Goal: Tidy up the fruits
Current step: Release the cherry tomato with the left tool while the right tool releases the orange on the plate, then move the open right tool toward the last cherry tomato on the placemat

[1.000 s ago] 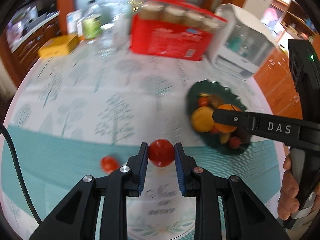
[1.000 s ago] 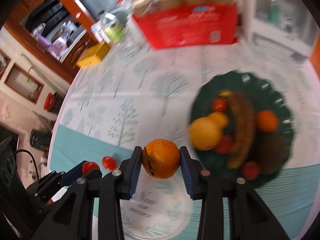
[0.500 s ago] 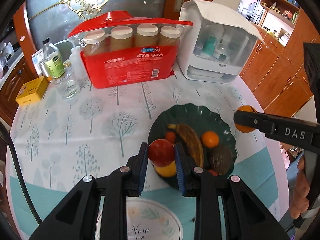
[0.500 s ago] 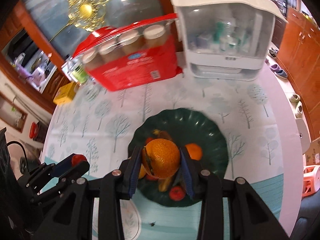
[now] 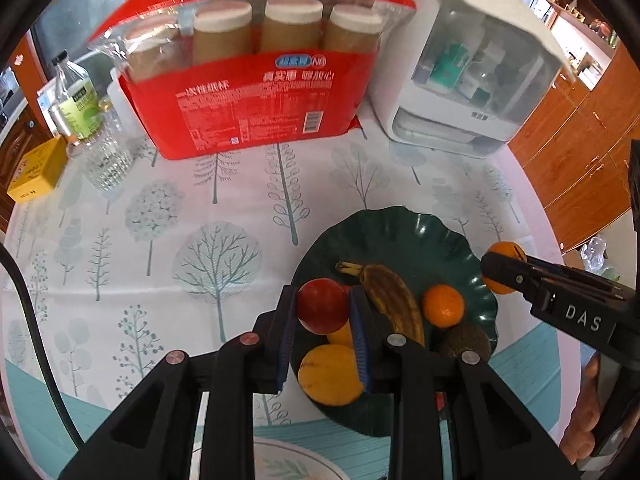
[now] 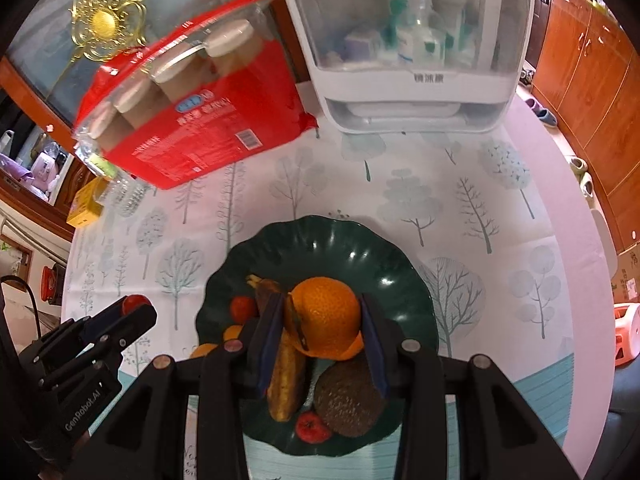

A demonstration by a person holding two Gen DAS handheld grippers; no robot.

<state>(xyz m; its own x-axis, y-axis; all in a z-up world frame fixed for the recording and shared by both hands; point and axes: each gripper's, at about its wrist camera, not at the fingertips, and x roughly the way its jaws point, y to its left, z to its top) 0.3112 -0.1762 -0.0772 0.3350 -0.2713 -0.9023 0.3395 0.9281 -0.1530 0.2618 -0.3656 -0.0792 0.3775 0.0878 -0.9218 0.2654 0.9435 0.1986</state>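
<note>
My left gripper is shut on a red tomato and holds it above the left side of the dark green plate. My right gripper is shut on an orange above the plate's middle. It also shows in the left wrist view at the plate's right rim. On the plate lie a banana, a small orange, a yellow fruit, a brown kiwi and a small red fruit.
A red pack of paper cups and a white plastic cabinet stand at the table's back. A bottle, a glass and a yellow box are back left. A white plate lies at the front edge.
Both grippers have carried their fruits from the table's front left over to the green plate and have come down closer to it.
</note>
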